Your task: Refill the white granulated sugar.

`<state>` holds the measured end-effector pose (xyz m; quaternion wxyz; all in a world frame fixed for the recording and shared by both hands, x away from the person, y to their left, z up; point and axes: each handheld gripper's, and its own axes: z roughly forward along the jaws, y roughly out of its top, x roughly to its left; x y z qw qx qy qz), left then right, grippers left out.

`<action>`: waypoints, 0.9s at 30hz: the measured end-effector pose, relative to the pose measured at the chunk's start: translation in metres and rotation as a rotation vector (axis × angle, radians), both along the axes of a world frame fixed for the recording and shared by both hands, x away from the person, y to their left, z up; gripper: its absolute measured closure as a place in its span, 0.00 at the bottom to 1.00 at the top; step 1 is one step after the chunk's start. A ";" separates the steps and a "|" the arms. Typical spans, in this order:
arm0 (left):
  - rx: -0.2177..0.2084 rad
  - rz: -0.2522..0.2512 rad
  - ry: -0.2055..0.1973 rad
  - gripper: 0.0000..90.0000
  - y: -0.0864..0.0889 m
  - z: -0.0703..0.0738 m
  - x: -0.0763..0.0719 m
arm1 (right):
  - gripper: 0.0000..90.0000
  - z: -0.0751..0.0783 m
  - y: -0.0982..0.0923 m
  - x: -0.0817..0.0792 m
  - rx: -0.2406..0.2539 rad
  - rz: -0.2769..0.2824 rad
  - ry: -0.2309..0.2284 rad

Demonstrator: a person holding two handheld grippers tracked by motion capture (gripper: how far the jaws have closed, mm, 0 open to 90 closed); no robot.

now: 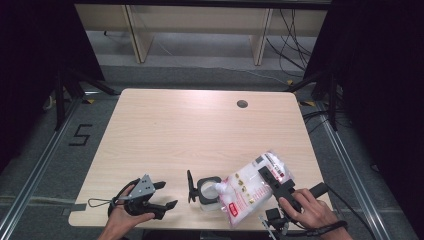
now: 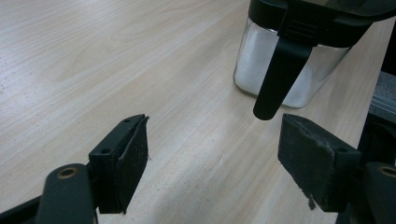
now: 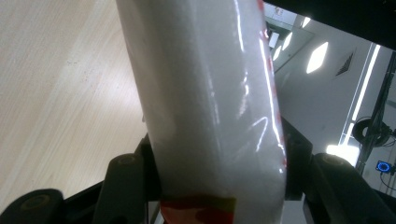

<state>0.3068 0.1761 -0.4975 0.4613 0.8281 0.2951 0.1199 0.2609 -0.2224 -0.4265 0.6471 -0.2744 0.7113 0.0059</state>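
A white refill pouch (image 1: 250, 187) with red print lies tilted over the table's front edge, its spout (image 1: 220, 187) at the mouth of a small glass jar (image 1: 207, 199). The jar's black lid (image 1: 190, 186) stands flipped open. My right gripper (image 1: 268, 176) is shut on the pouch (image 3: 210, 107), with a jaw pressing on each side of it. My left gripper (image 1: 169, 195) rests open to the left of the jar, holding nothing. In the left gripper view the jar (image 2: 289, 70), partly filled with white grains, stands just beyond the open left gripper (image 2: 212, 144).
The light wooden table (image 1: 200, 130) has a round cable hole (image 1: 242, 104) at the back right. Wooden shelf legs (image 1: 261, 37) and loose cables (image 1: 292, 35) lie on the floor behind. Dark stands flank the table.
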 end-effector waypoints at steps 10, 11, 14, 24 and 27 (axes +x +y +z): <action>0.006 -0.009 -0.006 0.27 0.000 0.000 0.000 | 0.56 -0.003 0.001 0.001 0.002 0.016 0.005; 0.005 -0.008 -0.005 0.27 0.000 0.000 0.000 | 0.56 -0.003 0.001 0.001 -0.001 0.012 0.008; 0.010 -0.019 -0.015 0.27 0.000 0.000 0.001 | 0.56 -0.005 0.001 0.000 0.035 -0.011 0.025; -0.001 0.000 0.001 0.27 0.000 0.000 0.000 | 0.57 -0.004 0.001 0.000 0.034 -0.020 0.030; 0.001 -0.002 -0.001 0.27 0.000 0.000 0.000 | 0.57 -0.004 0.001 -0.001 0.033 -0.020 0.029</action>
